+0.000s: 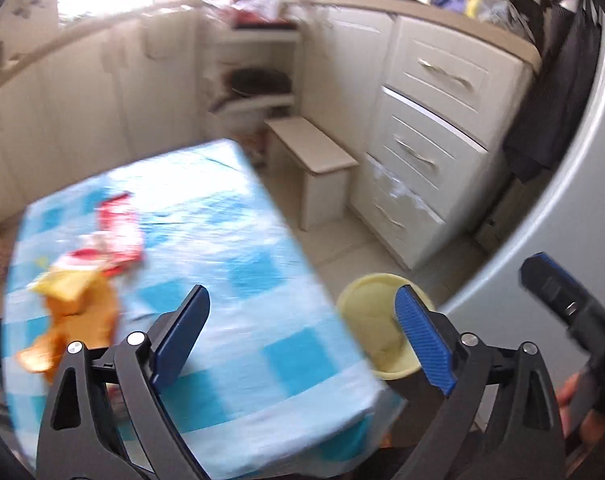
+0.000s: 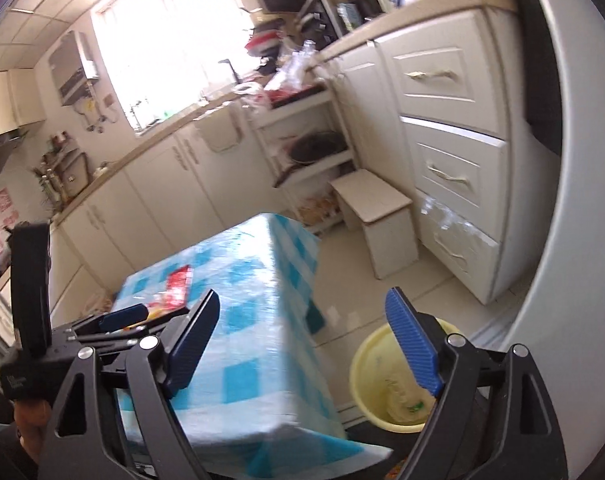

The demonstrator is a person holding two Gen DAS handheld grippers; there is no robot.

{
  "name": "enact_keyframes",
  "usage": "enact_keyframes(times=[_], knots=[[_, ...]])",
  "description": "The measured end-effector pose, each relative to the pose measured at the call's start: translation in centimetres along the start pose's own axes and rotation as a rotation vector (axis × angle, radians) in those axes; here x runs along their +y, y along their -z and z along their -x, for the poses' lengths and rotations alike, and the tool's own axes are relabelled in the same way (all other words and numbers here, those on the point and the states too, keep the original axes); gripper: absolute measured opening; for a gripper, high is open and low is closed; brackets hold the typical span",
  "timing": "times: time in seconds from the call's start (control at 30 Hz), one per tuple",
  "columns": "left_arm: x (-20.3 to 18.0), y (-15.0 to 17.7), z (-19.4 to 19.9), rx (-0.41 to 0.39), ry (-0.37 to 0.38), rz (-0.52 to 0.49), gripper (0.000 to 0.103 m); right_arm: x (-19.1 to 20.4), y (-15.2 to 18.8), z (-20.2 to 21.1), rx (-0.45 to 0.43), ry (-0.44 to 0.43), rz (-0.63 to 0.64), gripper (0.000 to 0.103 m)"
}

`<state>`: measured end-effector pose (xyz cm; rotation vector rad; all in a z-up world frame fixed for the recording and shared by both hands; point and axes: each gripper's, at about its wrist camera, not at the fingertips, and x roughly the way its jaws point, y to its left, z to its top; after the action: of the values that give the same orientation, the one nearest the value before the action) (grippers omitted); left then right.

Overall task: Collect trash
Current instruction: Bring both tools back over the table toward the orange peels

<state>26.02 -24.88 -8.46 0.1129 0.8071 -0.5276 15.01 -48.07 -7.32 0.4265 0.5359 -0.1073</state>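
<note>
A table with a blue-and-white checked cloth carries trash at its left side: a red wrapper, a red-and-white wrapper and a crumpled orange-yellow wrapper. A yellow bin stands on the floor right of the table; it also shows in the right wrist view. My left gripper is open and empty above the table's near right part. My right gripper is open and empty above the table's near edge and the bin. The red wrapper shows beyond the left gripper's fingers.
White cabinets and drawers line the far and right walls. A small beige stool stands on the floor beyond the table. A grey fridge side is at the right. An open shelf unit holds a dark pan.
</note>
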Motion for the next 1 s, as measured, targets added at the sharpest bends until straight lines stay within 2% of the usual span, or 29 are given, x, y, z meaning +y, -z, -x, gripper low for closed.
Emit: enact_keyframes(times=[0.2,0.27,0.33,0.4,0.6,0.77,1.0], knots=[[8.8,2.1,6.1,-0.096,-0.191,0.094,0.094,7.2,0.8,-1.4,-0.019,-0.096,0.074,0.086],[11.4,3.1,7.4,-0.119,-0.238,0.136,0.094,9.4,2.4,-1.8,-0.026,-0.118,0.122,0.086],[13.2,4.1,8.4,-0.133,-0.273,0.181,0.095,11.7,3.8,-3.1,0.005,-0.103,0.213,0.086],[14.8,5.0,8.8,-0.131,-0.288,0.222,0.095,13.4,4.0,-2.9,-0.016,-0.128,0.262,0.087],[16.8,6.5,9.9,-0.145,-0.337,0.235,0.095,15.9,5.2,-3.8,-0.013,-0.107,0.341,0.089],[17.7,7.3,10.8,-0.15,-0.336,0.251,0.095,17.1,5.9,-4.2,0.008,-0.098,0.356,0.089],[17.5,8.1,12.3,-0.173,-0.364,0.241,0.095,18.9,7.2,-3.7,0.012,-0.092,0.436,0.091]])
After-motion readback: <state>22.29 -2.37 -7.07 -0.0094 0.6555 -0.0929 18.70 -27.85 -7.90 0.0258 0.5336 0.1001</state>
